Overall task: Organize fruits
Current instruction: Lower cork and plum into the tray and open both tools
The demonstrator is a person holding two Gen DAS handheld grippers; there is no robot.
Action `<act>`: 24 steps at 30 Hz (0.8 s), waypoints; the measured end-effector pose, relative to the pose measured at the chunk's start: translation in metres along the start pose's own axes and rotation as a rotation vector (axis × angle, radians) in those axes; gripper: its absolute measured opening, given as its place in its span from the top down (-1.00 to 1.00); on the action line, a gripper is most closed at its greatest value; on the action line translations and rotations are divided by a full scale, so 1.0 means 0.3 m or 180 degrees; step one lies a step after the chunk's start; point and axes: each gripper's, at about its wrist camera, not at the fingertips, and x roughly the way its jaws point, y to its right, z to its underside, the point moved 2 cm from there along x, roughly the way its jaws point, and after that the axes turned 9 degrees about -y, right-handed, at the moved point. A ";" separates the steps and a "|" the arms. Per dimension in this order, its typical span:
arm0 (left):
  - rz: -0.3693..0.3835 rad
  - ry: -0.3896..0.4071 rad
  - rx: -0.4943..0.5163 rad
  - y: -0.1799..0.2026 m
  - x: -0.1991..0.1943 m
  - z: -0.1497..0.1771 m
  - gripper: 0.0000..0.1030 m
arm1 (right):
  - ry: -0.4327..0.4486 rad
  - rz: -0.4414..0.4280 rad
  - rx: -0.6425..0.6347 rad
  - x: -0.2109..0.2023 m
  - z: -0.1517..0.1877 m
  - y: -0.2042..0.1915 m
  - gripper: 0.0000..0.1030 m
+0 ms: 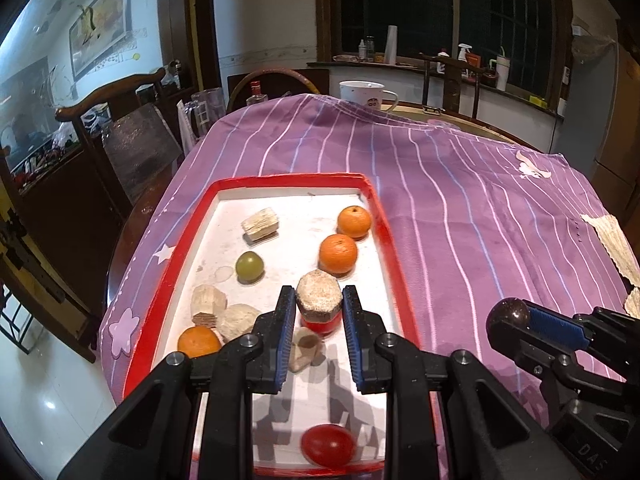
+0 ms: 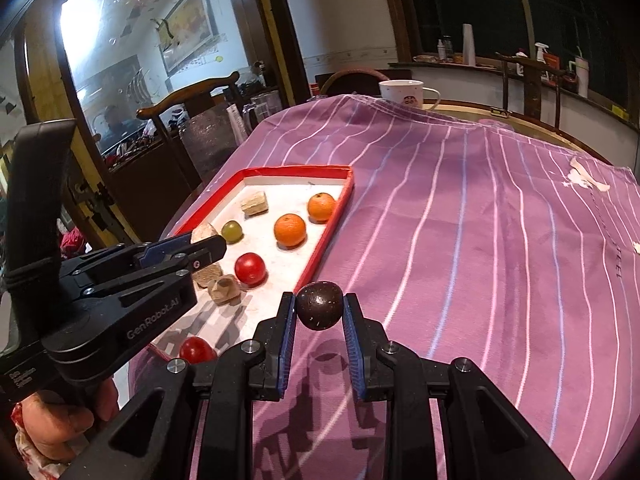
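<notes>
The left gripper [image 1: 319, 305] is clamping a rough, faceted beige chunk [image 1: 319, 294] at centre frame; the right gripper [image 2: 319, 312] is pinching a smooth dark ball [image 2: 320, 305] over striped purple cloth [image 2: 460, 240].

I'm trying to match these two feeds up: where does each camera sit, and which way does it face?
Left wrist view: sits on the left gripper, looking forward and down over the red-rimmed tray; its jaws hold a pale chunk; the right gripper shows at right.
Right wrist view: sits on the right gripper, looking down over the purple cloth; its jaws hold a dark ball; the left gripper and a hand show at left.
Shared: tray, oranges, cloth, white mug.
</notes>
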 end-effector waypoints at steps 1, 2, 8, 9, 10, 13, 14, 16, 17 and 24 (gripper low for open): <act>0.0000 -0.0006 -0.0022 -0.011 0.004 0.000 0.56 | -0.0006 -0.0003 -0.0033 0.006 -0.008 -0.014 0.50; 0.0000 -0.0013 -0.0046 -0.024 0.008 0.000 0.56 | -0.0006 -0.0004 -0.0062 0.009 -0.015 -0.026 0.50; -0.0020 -0.0071 -0.0220 -0.112 0.042 0.006 0.56 | -0.0042 -0.0010 -0.0261 0.052 -0.054 -0.102 0.50; -0.0027 -0.0083 -0.0245 -0.125 0.048 0.007 0.56 | -0.0063 -0.0021 -0.0296 0.065 -0.061 -0.118 0.50; -0.0033 -0.0092 -0.0264 -0.134 0.054 0.008 0.56 | -0.0079 -0.0032 -0.0323 0.076 -0.065 -0.130 0.50; -0.0051 -0.0117 -0.0329 -0.168 0.068 0.011 0.56 | -0.0115 -0.0056 -0.0397 0.100 -0.076 -0.163 0.50; -0.0057 -0.0126 -0.0356 -0.182 0.074 0.012 0.56 | -0.0124 -0.0066 -0.0422 0.109 -0.079 -0.173 0.50; -0.0066 -0.0140 -0.0391 -0.199 0.082 0.013 0.56 | -0.0146 -0.0074 -0.0471 0.126 -0.084 -0.191 0.50; -0.0068 -0.0150 -0.0411 -0.211 0.087 0.014 0.56 | -0.0157 -0.0075 -0.0487 0.134 -0.084 -0.198 0.49; -0.0059 -0.0183 -0.0507 -0.264 0.116 0.019 0.55 | -0.0244 -0.0064 -0.0539 0.198 -0.103 -0.216 0.49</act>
